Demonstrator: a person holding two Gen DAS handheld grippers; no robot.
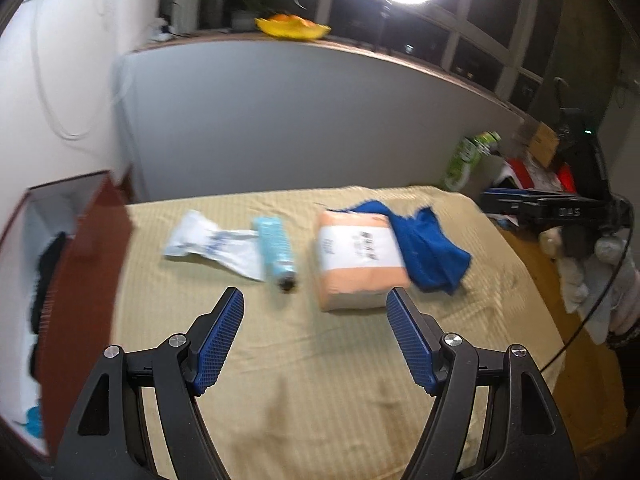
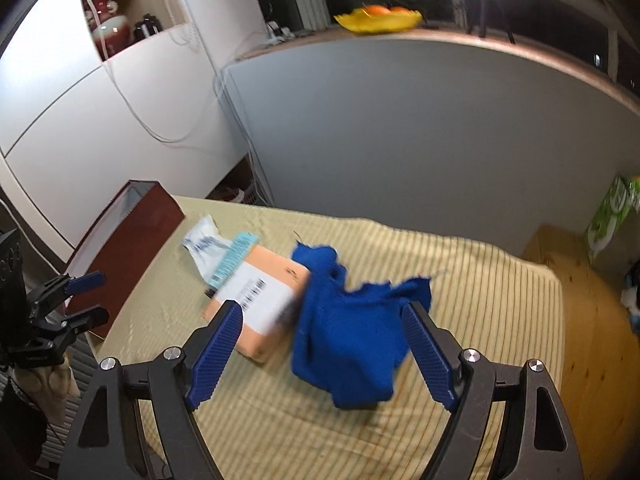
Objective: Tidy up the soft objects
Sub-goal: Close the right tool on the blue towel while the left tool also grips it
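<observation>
A crumpled blue cloth [image 2: 348, 336] lies on the striped beige table cover [image 2: 480, 300], next to a peach tissue pack [image 2: 260, 300] with a white label. A light-blue tube [image 1: 276, 252] and a white wrapper [image 1: 212, 246] lie to their left. My right gripper [image 2: 324, 316] is open and empty, just short of the cloth. My left gripper [image 1: 316, 300] is open and empty, hovering before the tissue pack [image 1: 358, 260], with the cloth [image 1: 428, 248] to its right. The right gripper also shows at the left wrist view's right edge [image 1: 532, 206].
A dark red box [image 1: 76, 280] with a white inside, open, stands at the table's left edge and holds dark items. A grey wall runs behind the table. A green-white package [image 2: 612, 216] stands on the wooden floor at right. A yellow fruit bowl [image 2: 380, 20] sits on the sill.
</observation>
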